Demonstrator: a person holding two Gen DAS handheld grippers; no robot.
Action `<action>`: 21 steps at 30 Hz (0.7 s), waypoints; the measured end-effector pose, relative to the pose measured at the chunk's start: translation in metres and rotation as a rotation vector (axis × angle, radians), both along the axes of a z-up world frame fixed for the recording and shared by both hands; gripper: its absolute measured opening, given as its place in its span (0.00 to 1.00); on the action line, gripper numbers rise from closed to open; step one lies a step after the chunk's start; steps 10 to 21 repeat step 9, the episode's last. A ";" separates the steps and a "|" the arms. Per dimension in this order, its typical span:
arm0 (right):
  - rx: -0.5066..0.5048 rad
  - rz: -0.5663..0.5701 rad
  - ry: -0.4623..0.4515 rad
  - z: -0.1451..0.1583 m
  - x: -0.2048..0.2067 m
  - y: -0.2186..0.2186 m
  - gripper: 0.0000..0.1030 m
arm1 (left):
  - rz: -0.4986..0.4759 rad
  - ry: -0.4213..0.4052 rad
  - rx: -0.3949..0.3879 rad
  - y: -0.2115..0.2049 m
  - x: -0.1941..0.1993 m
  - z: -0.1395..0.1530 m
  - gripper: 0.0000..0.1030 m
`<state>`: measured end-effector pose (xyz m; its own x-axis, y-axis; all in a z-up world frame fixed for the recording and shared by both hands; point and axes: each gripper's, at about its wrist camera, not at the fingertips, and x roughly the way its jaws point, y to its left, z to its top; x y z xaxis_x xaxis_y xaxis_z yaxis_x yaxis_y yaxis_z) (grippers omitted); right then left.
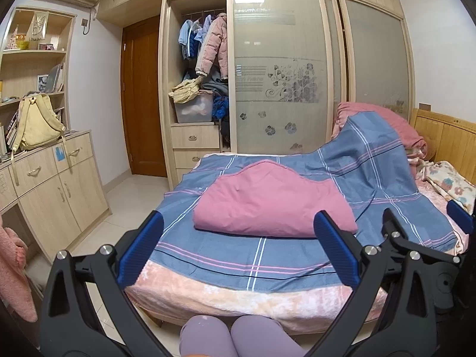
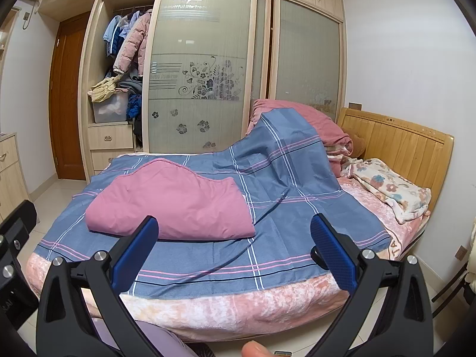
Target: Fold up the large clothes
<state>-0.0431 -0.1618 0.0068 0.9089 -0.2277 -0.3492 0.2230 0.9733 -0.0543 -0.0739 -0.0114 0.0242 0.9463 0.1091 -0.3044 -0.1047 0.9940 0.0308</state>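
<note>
A bedroom is shown, with a bed (image 1: pixel 238 303) covered by a pink plush sheet as the landmark and a sliding-door wardrobe (image 1: pixel 279 68) behind it. A blue plaid cover (image 1: pixel 238 247) is spread over the bed, its far corner draped up over a pink quilt pile (image 2: pixel 312 119) near the wooden headboard (image 2: pixel 401 145). A folded pink cloth (image 1: pixel 267 202) is laid on the plaid cover, toward the foot of the bed. The left gripper (image 1: pixel 238 247) and the right gripper (image 2: pixel 235 250) are held above the foot edge of the bed, each with its jaws spread wide and nothing held between them. A floral blanket (image 2: pixel 392 190) is bunched beside the headboard.
</note>
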 end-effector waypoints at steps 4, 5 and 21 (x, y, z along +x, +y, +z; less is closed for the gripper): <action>-0.022 0.016 0.014 -0.004 0.004 0.001 0.99 | -0.029 0.022 0.007 -0.002 0.006 -0.006 0.98; -0.025 0.016 0.017 -0.005 0.006 0.001 0.99 | -0.027 0.032 0.007 -0.002 0.008 -0.009 0.98; -0.017 0.009 0.039 -0.012 0.019 -0.005 0.99 | 0.000 0.053 -0.006 0.008 0.021 -0.014 0.98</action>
